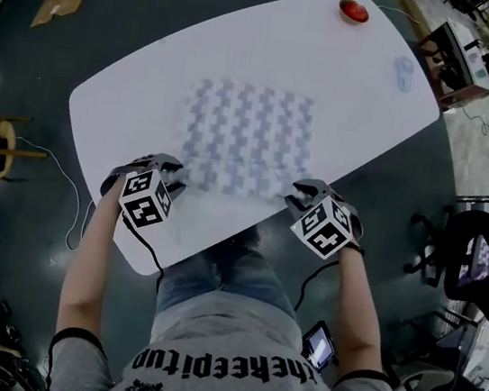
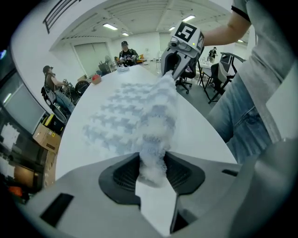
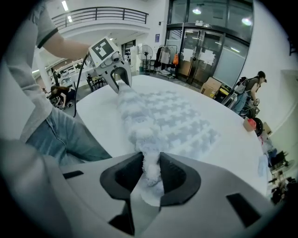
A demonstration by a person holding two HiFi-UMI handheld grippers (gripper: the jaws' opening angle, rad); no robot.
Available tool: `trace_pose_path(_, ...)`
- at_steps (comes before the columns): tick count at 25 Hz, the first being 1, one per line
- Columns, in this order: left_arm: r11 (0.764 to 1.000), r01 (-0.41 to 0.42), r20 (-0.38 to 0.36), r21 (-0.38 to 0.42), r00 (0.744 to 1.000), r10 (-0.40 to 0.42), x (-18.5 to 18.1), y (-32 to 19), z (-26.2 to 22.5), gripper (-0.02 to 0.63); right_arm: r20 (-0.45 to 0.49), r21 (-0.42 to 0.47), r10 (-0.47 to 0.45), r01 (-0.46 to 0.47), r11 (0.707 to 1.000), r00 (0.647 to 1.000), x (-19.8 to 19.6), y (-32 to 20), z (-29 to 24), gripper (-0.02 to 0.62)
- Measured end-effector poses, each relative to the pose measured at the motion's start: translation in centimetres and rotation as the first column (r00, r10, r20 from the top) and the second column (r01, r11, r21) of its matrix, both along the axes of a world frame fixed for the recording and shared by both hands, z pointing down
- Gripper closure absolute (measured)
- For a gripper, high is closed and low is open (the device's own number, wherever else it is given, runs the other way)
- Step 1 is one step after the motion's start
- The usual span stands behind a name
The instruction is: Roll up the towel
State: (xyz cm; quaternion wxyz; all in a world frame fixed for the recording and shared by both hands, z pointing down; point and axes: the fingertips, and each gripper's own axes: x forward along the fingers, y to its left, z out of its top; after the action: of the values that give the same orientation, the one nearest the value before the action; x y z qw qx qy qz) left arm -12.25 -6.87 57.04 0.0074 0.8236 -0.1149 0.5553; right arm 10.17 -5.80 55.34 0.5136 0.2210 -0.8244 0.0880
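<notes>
The fluffy checked towel (image 1: 249, 136) — near edge bunched — is pinched by the left gripper (image 1: 169, 172) and right gripper (image 1: 306, 195).

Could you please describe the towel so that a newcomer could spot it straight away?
Find the large white table. On its near half, before the person, lies the towel: the only cloth there, fluffy, in a pale blue-and-white check.

The white, round-cornered table (image 1: 141, 93) carries a pale checked towel (image 1: 249, 136) at its centre, a small red round object (image 1: 353, 10) at one o'clock, and a pale disc (image 1: 403, 73) at two o'clock.
</notes>
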Motion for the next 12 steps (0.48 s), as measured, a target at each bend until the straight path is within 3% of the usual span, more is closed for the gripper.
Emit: trace_pose_path(12,0.991,0.125,-0.076,0.039,0.99,-0.122,0.6,-5.9,-0.5,0.44,0.036,0.076,0.072,-0.074,0.994,0.997,1.2,-5.4,-1.1,0.499)
